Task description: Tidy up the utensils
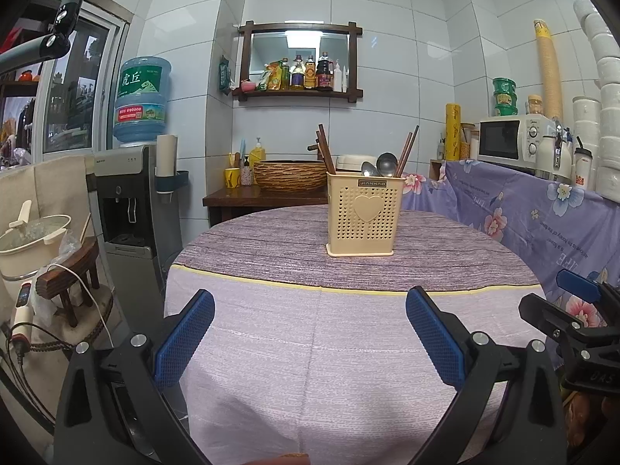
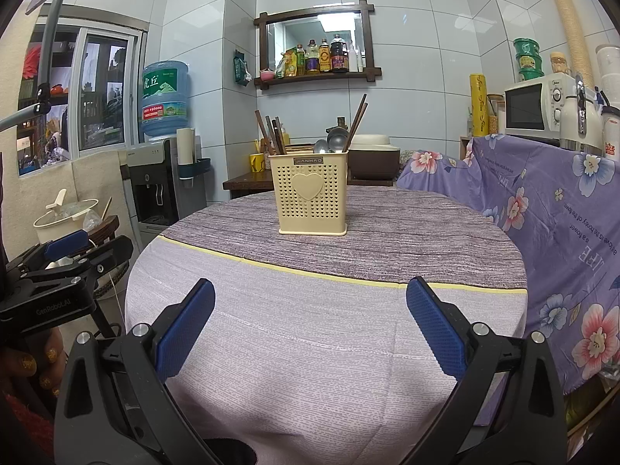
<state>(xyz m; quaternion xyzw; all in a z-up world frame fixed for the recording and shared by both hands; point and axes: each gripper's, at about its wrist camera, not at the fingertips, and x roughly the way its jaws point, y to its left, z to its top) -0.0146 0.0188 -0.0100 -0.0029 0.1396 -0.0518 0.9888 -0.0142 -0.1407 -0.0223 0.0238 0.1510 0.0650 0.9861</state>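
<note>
only the right wrist view shows dark wooden chopsticks (image 2: 271, 133) left inside the cream perforated plastic utensil holder (image 2: 312, 197); both grippers' fingers released, bare tabletop (image 2: 310, 333) before it.

The cream utensil holder (image 1: 363, 215) is hiding the lower parts of the chopsticks (image 1: 407, 151) and spoons (image 1: 383, 164) standing in it; only their tops are showing, and their count cannot be told. The holder is also blocking part of the woven basket (image 1: 288, 175) behind it. The bottle labels on the wall shelf (image 1: 298, 93) are too small to read. The tablecloth is covering the counter (image 2: 329, 329) completely, and the bottom edge is cutting off each hand-held gripper's body.
</note>
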